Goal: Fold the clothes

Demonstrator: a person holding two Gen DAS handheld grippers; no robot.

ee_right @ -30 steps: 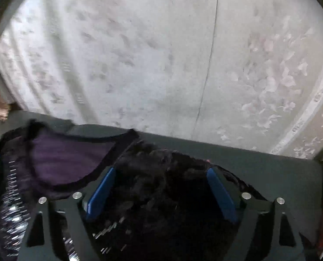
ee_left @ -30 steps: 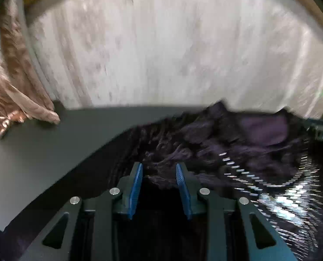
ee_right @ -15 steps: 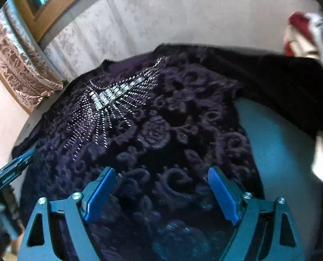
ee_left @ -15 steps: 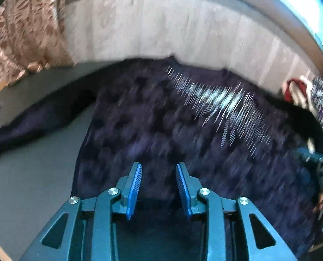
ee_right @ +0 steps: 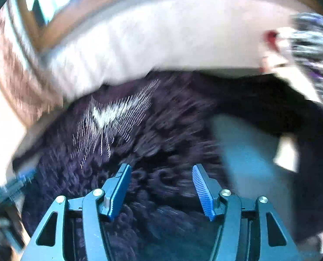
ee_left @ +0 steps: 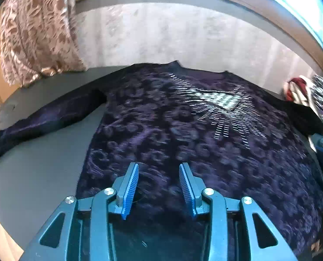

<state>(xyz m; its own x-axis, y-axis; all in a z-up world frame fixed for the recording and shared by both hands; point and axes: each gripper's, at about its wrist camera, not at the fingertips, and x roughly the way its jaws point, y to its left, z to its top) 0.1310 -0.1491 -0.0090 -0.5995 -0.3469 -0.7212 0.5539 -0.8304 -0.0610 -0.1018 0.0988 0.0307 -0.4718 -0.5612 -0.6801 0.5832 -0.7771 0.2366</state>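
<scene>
- Since a second ago both views have tipped from the pale wall down onto the garment, which was bunched at the far edge then and now lies spread flat; the right tool's pads have drawn closer together than half a second ago, though a gap remains.
- Dark purple top point(ee_left: 183, 134) lies face up on the grey desk point(ee_left: 41, 167), its floral-textured body filling most of the left wrist view, neckline toward the wall.
- Silver beaded fan pattern point(ee_left: 224, 108) sits on the chest, below the neckline; the right wrist view shows it too, smeared by motion blur.
- One sleeve point(ee_left: 46, 119) stretches out flat to the left across the desk, away from the body of the top.
- Left tool point(ee_left: 159, 187) hovers over the lower part of the top, its blue pads apart with purple cloth visible between them; whether they touch the fabric cannot be told.
- Right tool point(ee_right: 161, 187) is over the same garment near its right side, pads spread with nothing gripped; the view is heavily blurred.
- Patterned beige curtain point(ee_left: 35, 32) hangs at the far left, its hem resting at the back corner of the desk.
- Pile of other clothes point(ee_left: 318, 95), red and black-and-white patterned, sits at the far right edge beside the top.
</scene>
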